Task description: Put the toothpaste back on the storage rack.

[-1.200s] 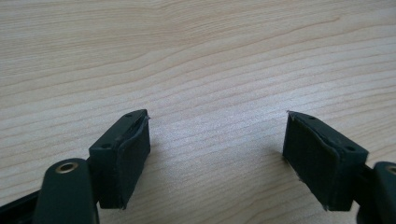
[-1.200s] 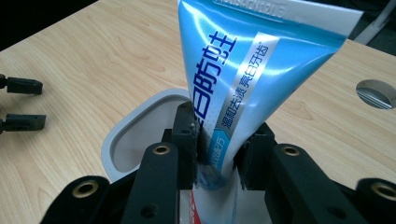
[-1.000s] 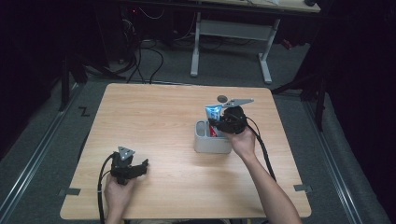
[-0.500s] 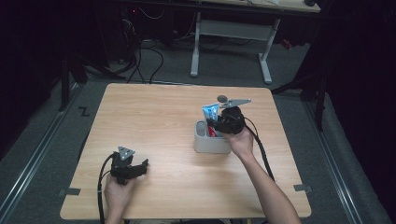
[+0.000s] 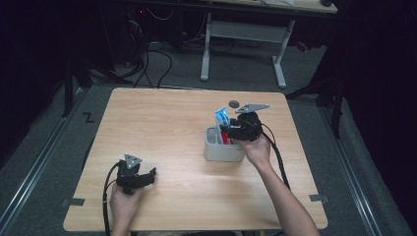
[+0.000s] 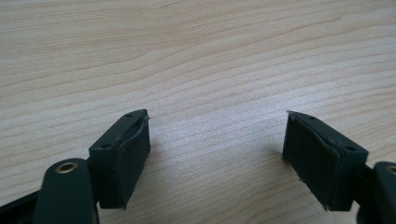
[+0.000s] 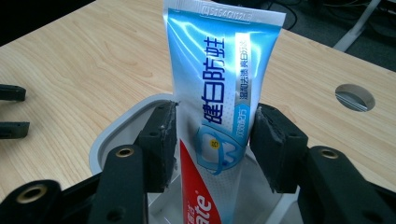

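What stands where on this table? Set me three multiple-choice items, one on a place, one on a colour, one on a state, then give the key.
1. The toothpaste tube is
A. lying flat on the table
B. standing in the grey holder
C. in the left gripper

2. The tube's upper half is
A. blue
B. black
C. yellow

3. The left gripper's jaws are
A. shut on the tube
B. shut on nothing
C. open, nothing between them

Key: B, the tube rises upright out of the holder; A, blue shows above the red base; C, only bare wooden tabletop lies between the spread pads.
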`<control>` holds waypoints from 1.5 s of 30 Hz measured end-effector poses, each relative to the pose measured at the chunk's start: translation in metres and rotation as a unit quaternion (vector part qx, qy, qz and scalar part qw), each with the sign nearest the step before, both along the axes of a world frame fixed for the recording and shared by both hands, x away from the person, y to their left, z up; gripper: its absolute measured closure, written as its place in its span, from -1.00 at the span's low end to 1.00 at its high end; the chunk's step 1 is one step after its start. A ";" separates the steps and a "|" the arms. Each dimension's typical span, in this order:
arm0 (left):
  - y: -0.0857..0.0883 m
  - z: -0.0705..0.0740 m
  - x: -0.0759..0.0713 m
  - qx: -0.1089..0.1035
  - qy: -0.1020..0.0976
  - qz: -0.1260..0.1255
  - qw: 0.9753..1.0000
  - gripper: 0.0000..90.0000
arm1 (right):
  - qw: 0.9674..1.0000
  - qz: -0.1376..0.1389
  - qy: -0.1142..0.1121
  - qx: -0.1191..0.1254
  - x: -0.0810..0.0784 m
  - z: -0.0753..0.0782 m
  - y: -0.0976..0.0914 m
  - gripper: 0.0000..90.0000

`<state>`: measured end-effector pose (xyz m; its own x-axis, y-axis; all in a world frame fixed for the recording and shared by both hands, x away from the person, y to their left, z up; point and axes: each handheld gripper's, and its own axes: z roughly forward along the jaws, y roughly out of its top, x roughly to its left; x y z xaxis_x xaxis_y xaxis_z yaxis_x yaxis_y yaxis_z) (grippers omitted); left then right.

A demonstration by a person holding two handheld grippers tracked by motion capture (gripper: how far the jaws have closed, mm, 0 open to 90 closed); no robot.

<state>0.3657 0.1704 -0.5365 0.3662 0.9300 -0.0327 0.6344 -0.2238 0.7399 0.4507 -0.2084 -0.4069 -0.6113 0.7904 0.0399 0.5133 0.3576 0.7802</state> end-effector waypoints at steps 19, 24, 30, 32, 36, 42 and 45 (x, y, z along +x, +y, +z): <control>0.000 0.000 0.000 0.001 0.000 0.000 1.000 -0.48 | 0.999 -0.012 -0.027 0.017 -0.008 0.014 -0.016 0.03; 0.000 0.000 0.000 0.002 0.000 0.000 1.000 -0.48 | 0.999 -0.015 -0.030 0.020 -0.010 0.018 -0.022 0.02; 0.000 0.000 0.000 0.002 0.000 0.000 1.000 -0.48 | 0.999 -0.022 -0.034 0.028 -0.011 0.021 -0.028 0.02; -0.001 0.000 0.000 0.002 -0.001 0.000 1.000 -0.48 | 0.999 -0.024 -0.034 0.028 -0.012 0.022 -0.030 0.02; -0.001 0.000 0.000 0.002 -0.001 0.000 1.000 -0.48 | 0.998 -0.026 -0.036 0.033 -0.014 0.024 -0.034 0.02; -0.001 0.000 0.000 0.002 -0.001 0.000 1.000 -0.48 | 0.998 -0.026 -0.040 0.039 -0.016 0.026 -0.037 0.01; -0.001 0.000 0.000 0.002 -0.001 0.000 1.000 -0.48 | 0.998 -0.028 -0.042 0.039 -0.016 0.027 -0.040 0.01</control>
<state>0.3656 0.1698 -0.5366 0.3654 0.9304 -0.0280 0.6335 -0.2266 0.7399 0.4345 -0.2483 -0.3801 -0.5694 0.8202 0.0541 0.4632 0.2658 0.8454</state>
